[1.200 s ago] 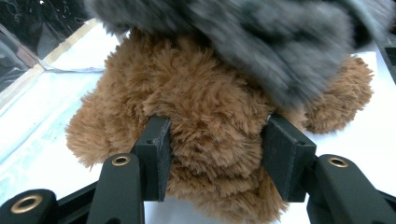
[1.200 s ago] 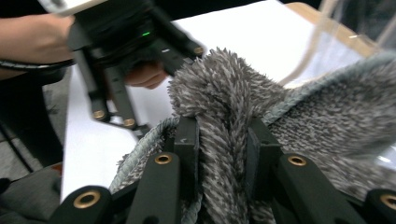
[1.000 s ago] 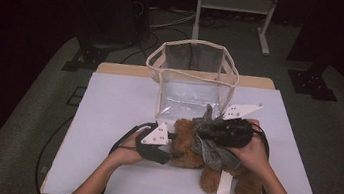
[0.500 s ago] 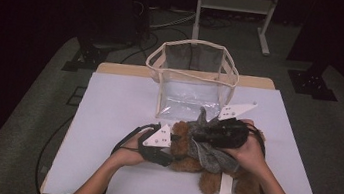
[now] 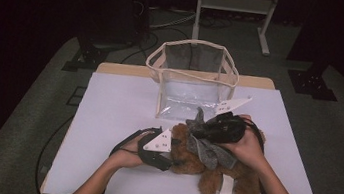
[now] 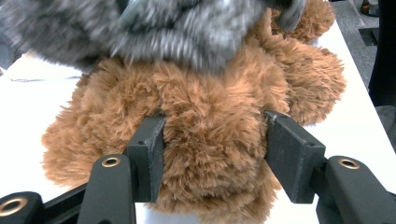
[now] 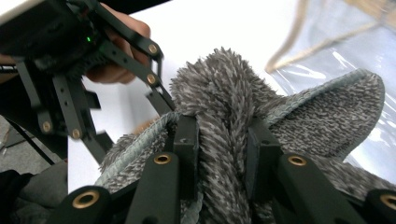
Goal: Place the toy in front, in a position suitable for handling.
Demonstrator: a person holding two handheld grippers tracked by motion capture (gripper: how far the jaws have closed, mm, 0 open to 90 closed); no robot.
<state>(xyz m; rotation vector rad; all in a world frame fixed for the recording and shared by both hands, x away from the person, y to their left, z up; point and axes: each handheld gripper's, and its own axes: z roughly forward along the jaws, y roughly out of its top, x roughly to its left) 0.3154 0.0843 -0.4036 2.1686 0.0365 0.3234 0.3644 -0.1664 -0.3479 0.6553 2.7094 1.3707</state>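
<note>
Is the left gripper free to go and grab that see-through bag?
Probably not right now: the left gripper has its jaws pressed into the teddy bear. The bag stands open behind it, so it would have to let go first.

Dim room, dark walls; light falls mostly on the table [image 5: 106,118], white-topped with a wooden far edge. Grey carpet floor [image 5: 20,122] around it, black cables [image 5: 154,24] trailing at the back. A pale metal frame stand [image 5: 235,4] sits behind, dark stand bases either side.
</note>
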